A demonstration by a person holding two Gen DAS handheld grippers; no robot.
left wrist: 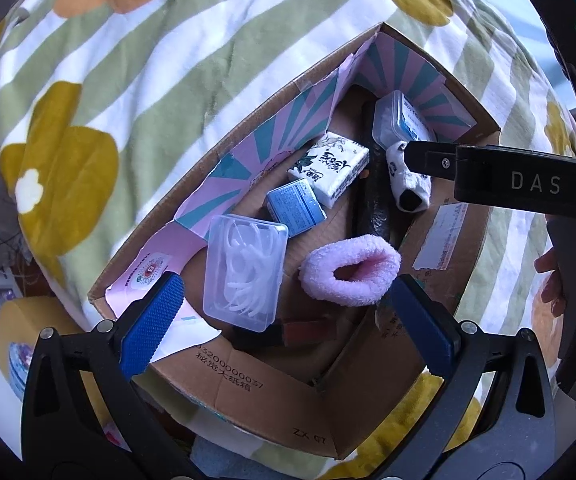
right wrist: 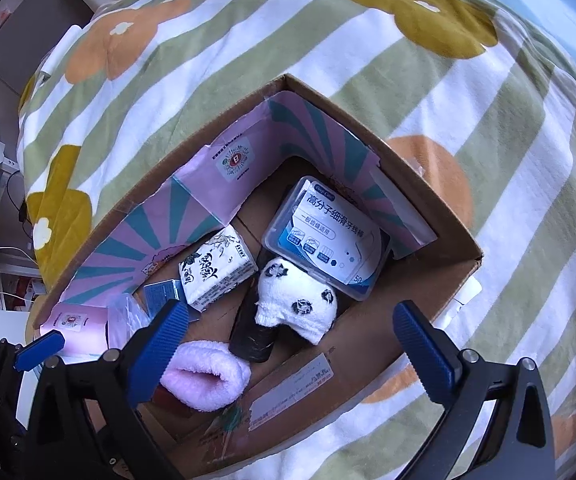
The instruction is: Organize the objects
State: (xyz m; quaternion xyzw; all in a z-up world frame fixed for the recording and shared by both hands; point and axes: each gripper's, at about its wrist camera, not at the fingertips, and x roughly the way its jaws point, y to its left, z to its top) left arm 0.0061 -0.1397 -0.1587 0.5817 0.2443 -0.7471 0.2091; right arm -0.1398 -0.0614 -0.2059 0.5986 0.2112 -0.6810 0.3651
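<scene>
both grippers being held over cardboard box (left wrist: pixel 272 396), left gripper (left wrist: pixel 288 320) and right gripper (right wrist: pixel 292 344) spread wide, nothing gripped; pink sock (left wrist: pixel 350 270) and panda sock (right wrist: pixel 296 300) lying inside, near box's near edge; release step judged done, withdrawal being called for next

The left gripper (left wrist: pixel 284 324) points steeply down, its jaws spread wide with nothing between the blue pads. The right gripper (right wrist: pixel 292 340) is tilted down the same way, equally wide and empty. Fingers (left wrist: pixel 548 280), probably of the right hand, wrap its handle.
</scene>
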